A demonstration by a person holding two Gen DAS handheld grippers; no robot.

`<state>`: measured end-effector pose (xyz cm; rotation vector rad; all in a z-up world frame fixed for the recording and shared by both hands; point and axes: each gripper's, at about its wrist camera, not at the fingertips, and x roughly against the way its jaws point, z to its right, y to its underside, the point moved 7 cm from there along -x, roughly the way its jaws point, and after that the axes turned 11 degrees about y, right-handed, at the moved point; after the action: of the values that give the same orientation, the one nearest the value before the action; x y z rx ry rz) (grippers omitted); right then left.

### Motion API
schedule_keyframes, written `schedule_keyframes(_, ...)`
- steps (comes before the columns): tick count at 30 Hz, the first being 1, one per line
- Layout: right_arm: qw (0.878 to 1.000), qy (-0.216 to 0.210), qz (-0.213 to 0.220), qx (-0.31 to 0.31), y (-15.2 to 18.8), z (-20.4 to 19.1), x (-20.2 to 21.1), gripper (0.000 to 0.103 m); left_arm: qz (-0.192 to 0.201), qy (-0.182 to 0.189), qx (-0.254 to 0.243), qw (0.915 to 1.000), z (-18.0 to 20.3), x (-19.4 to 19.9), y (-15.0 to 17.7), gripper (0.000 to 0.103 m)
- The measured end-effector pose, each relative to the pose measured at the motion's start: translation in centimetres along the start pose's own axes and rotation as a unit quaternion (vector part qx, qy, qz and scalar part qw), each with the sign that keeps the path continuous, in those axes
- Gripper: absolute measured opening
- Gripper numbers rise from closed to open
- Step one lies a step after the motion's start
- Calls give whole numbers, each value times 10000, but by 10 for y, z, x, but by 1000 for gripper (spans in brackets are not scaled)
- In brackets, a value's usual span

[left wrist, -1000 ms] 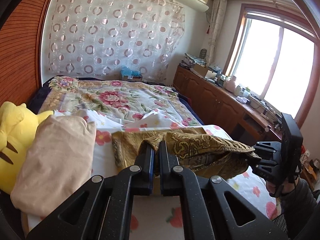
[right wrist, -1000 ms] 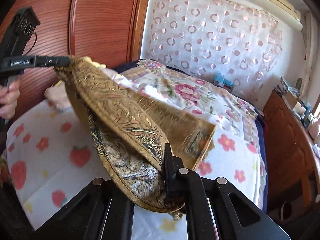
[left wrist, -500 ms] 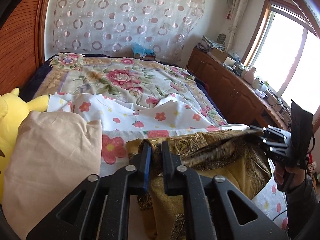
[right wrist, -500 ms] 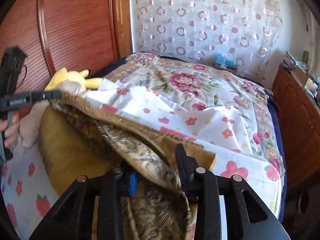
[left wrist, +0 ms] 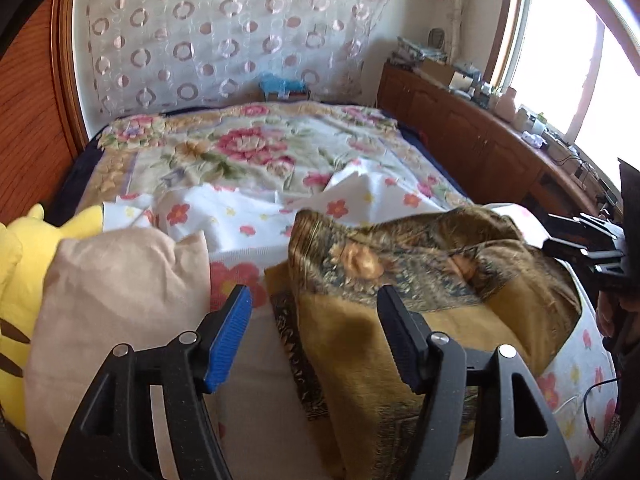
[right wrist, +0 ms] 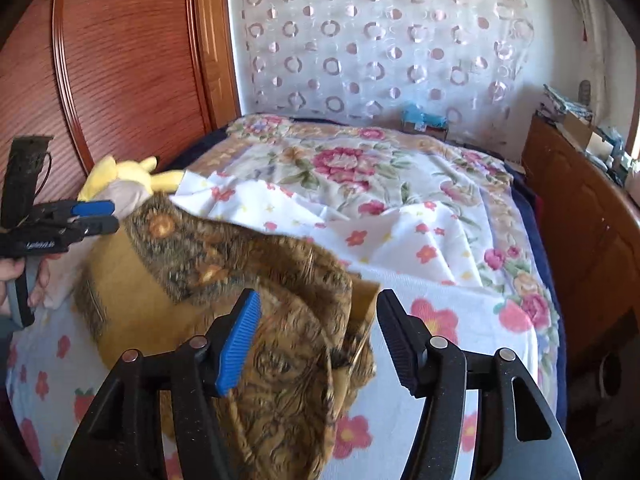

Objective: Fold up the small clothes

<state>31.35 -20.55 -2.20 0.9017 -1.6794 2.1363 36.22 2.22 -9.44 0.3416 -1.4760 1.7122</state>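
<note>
Both sets of fingers spread wide, gripping nothing. Left gripper point(left wrist: 314, 322) and right gripper point(right wrist: 318, 326) poised over gold paisley garment point(left wrist: 420, 280), heaped on flowered bedsheet point(left wrist: 248, 216). Beige folded cloth point(left wrist: 112, 304) just beside, against yellow plush toy point(left wrist: 16, 280).

From my remote station I count two grippers, the left gripper point(left wrist: 312, 336) and the right gripper point(right wrist: 318, 336), one gold patterned garment point(left wrist: 420, 280), one beige folded cloth point(left wrist: 108, 300) at near left, one yellow plush toy point(left wrist: 16, 280), and one bed point(left wrist: 240, 152).
</note>
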Motion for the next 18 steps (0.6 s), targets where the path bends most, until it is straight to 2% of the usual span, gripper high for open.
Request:
schedule_keyframes(7, 9984, 160, -533, -79, 14, 6, -31, 64, -404, 71, 267, 9988, -13, -26, 11, 66)
schedule_keyframes(11, 9969, -90, -679, -382, 9, 9, -46, 65, -526, 84, 368, 9979, -15, -34, 14, 66)
schedule_keyframes(18, 9952, -469, -746, -426, 4, 11, -56, 65, -601, -5, 201, 9980, -11, -38, 11, 66)
